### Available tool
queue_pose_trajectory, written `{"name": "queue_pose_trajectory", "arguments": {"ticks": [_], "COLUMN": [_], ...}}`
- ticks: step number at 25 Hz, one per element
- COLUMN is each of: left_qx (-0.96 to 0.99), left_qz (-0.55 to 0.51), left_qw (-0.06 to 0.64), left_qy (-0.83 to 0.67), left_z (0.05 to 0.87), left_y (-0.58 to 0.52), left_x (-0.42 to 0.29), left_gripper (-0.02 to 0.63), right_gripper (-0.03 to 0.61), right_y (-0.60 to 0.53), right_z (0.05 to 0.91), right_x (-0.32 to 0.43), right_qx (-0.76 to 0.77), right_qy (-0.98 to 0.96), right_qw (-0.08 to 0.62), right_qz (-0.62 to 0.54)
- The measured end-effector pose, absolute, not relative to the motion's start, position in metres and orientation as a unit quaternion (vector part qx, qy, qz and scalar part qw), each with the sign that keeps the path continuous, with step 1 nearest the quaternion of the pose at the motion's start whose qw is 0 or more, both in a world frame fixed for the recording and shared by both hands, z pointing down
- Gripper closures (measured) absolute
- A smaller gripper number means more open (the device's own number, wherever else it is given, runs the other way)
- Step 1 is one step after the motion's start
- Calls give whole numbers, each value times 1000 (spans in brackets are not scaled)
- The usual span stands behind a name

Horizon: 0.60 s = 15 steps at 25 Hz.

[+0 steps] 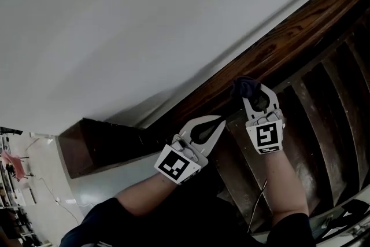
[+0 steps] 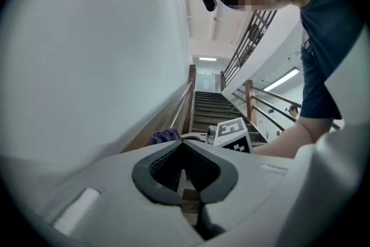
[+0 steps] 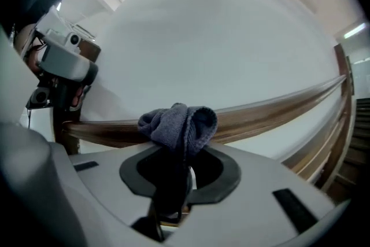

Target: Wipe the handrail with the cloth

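Your handrail [image 3: 272, 113] is brown wood with visible grain under a lightly glossy varnish. The cloth [image 3: 179, 124] is a soft, matt, blue-grey knit with a fuzzy, ribbed surface. Your right gripper [image 3: 176, 153] and left gripper [image 2: 182, 144] have smooth, matt, pale plastic shells, and the pads [image 3: 226, 173] lining their jaws look like dark, matt rubber. The wall [image 1: 144, 20] is smooth, pale and matt, like paint. The stair treads [image 1: 324, 101] are dark wood with a dull sheen

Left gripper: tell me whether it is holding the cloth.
No: the left gripper has its jaws together with nothing between them; the cloth is clamped in the right gripper.
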<state>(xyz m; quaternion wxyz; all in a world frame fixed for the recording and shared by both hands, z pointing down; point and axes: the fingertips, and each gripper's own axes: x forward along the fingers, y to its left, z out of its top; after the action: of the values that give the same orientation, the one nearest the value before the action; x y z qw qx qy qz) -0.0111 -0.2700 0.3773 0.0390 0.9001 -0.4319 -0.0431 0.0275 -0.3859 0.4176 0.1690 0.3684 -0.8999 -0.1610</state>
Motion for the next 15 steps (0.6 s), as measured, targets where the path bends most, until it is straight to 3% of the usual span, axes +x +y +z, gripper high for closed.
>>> {"name": "queue_pose_trajectory", "arguments": {"ticks": [15], "left_qx": [938], "left_qz": [-57], "left_qw": [0], "left_qy": [-342], "left_z": [307], "left_y": [-256], "left_x": [61], "left_gripper": [611], "right_gripper": [483], "right_y": [-348], "right_z": [335], "right_x": [129], "right_qx": [464], "right_qy": [-857], "right_qw": [156], "right_qz": [-159]}}
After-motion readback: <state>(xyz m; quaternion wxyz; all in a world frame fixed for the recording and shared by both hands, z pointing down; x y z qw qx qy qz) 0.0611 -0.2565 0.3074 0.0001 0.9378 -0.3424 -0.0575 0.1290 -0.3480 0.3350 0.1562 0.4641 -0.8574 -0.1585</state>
